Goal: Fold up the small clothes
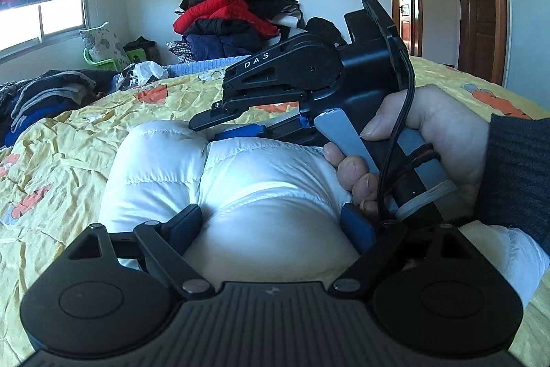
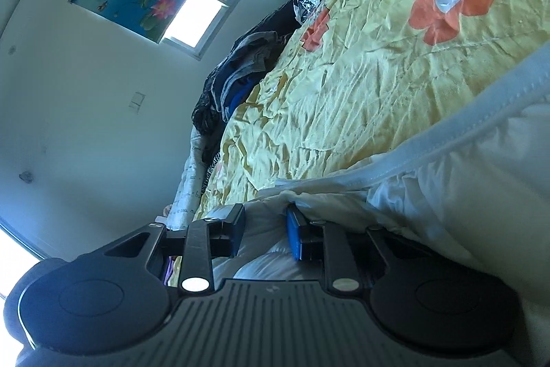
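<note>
White puffy jacket (image 1: 261, 181) on bed: left tongs (image 1: 271, 226) wide astride it, right tongs (image 2: 263, 234) pinching its edge.

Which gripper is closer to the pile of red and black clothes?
Right. The right gripper reaches farther across the white jacket toward the clothes pile; the left gripper sits at the jacket's near side.

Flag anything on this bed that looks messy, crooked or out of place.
The white padded garment lies bunched and puffy, not flat, on the creased yellow bedspread. Unfolded dark clothes are heaped at the bed's far-left edge. Nothing looks damaged or spilled.
</note>
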`<state>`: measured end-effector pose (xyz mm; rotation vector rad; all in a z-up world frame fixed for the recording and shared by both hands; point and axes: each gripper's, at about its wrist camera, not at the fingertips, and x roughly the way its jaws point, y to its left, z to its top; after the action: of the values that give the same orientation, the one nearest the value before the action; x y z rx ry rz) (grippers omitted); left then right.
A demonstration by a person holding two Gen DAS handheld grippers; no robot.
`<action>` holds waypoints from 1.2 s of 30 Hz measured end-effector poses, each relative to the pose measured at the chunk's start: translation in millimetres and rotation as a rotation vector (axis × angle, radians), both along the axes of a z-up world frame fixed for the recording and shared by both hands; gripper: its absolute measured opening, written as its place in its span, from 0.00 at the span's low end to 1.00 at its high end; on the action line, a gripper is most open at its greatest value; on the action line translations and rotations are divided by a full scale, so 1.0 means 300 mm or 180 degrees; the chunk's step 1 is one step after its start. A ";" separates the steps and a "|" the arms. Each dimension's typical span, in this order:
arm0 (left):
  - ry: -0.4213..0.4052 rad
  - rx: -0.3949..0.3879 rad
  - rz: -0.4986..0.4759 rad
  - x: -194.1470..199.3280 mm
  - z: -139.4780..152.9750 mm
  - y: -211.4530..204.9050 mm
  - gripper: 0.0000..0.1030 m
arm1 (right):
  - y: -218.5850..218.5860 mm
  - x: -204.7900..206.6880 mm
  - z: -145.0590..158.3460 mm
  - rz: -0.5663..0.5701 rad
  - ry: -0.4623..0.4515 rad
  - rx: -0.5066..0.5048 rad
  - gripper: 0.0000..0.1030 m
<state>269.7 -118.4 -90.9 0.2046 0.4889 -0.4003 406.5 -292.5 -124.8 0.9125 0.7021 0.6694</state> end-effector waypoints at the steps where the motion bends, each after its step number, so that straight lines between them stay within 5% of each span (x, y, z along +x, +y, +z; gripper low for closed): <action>1: -0.0007 0.0005 -0.0010 0.002 0.002 0.002 0.86 | 0.003 -0.003 0.007 -0.0015 0.0012 -0.0020 0.31; 3: -0.0035 -0.0018 -0.0018 -0.007 0.014 0.009 0.86 | 0.000 -0.016 0.034 -0.0062 0.0094 -0.0129 0.33; 5: -0.0083 -0.0124 -0.0027 -0.039 0.047 0.041 0.86 | -0.015 -0.054 0.078 -0.0206 0.0189 -0.0215 0.45; 7: -0.0231 -0.0368 0.0009 -0.098 0.098 0.106 0.86 | -0.027 -0.132 0.143 -0.0360 0.0059 -0.0333 0.80; 10: -0.0429 -0.0612 0.0026 -0.170 0.156 0.209 0.87 | -0.019 -0.298 0.259 -0.0352 -0.0414 -0.0632 0.98; 14: -0.0304 -0.0689 0.0106 -0.161 0.170 0.263 0.87 | 0.013 -0.490 0.288 -0.0029 -0.0659 -0.0693 0.97; 17: -0.0173 -0.0460 -0.0062 -0.156 0.130 0.208 0.87 | 0.009 -0.541 0.210 0.0014 -0.0338 -0.0479 0.97; 18: -0.0065 -0.0315 -0.0143 -0.151 0.104 0.176 0.87 | 0.005 -0.551 0.161 0.0007 -0.0166 -0.0411 0.92; 21: -0.0101 0.0043 -0.0233 -0.158 0.028 0.109 0.94 | -0.042 -0.589 0.064 -0.0189 -0.0253 -0.0274 0.70; 25: 0.0118 -0.0080 -0.0177 -0.112 0.007 0.096 1.00 | -0.088 -0.566 -0.005 -0.0304 -0.0092 -0.0224 0.36; 27: 0.0066 -0.0059 -0.0188 -0.122 0.008 0.097 1.00 | -0.101 -0.546 -0.021 -0.0284 0.0021 -0.0192 0.33; 29: 0.0009 -0.0177 -0.0226 -0.148 0.035 0.128 1.00 | -0.109 -0.530 0.001 -0.0176 0.0125 -0.0170 0.39; 32: -0.0088 -0.0652 -0.0102 -0.173 0.111 0.245 1.00 | -0.173 -0.528 0.069 -0.0171 0.0202 0.0045 0.73; 33: -0.0118 -0.0809 -0.0023 -0.171 0.137 0.292 1.00 | -0.209 -0.543 0.102 -0.0324 0.0082 0.0023 0.92; 36: 0.0203 -0.1280 0.0230 -0.077 0.170 0.424 1.00 | -0.314 -0.554 0.165 -0.0798 -0.0122 -0.0446 0.99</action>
<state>246.5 8.9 -40.0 -0.2145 0.4669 -0.4268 240.3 -386.8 -75.4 0.8392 0.5809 0.4091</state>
